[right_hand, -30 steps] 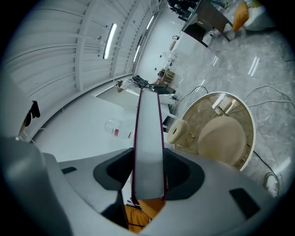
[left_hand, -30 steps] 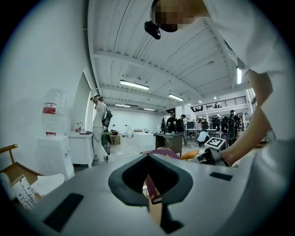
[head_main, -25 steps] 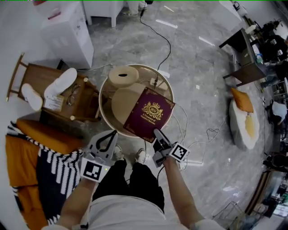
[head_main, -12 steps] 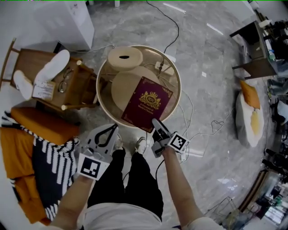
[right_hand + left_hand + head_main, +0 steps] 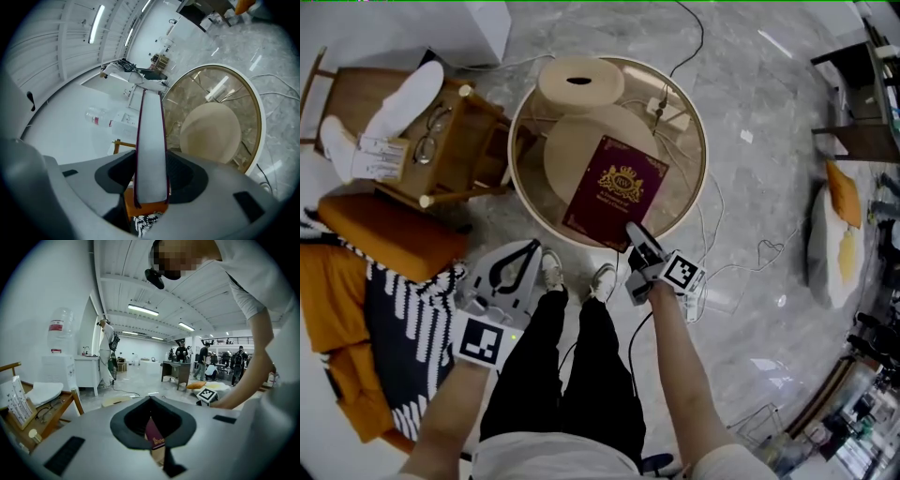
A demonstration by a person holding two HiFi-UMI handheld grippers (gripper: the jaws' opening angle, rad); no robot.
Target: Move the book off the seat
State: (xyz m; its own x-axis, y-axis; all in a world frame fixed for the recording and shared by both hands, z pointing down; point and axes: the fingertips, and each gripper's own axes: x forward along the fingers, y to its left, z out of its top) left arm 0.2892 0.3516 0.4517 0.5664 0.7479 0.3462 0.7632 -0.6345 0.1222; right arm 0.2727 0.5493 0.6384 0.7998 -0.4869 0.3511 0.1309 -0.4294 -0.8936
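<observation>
Compared with a second ago, the book (image 5: 614,187) looks smaller and sits further up the head view. It now lies wholly inside the rim of the round table (image 5: 517,202) instead of overhanging its near edge. Both grippers have come down with it (the person's legs and shoes now show between them).

The right gripper (image 5: 635,234) is clamped on the book's near corner, so that corner is covered in the head view. In its own view the pale page edge fills the gap between the jaws. The left gripper (image 5: 532,248) hangs by the table's near-left edge with its jaw tips together and nothing between them. Its own view catches only a maroon sliver of the book beyond them.

The book is cover up, gold crest showing, over the near-right part of the round beige seat (image 5: 572,159). Whether it rests on anything or hangs clear I cannot tell.

Within the table's ring, besides the seat, are a power strip (image 5: 668,113) and some cables towards the far edge. A second beige stool (image 5: 577,84) overlaps the far-left rim.
</observation>
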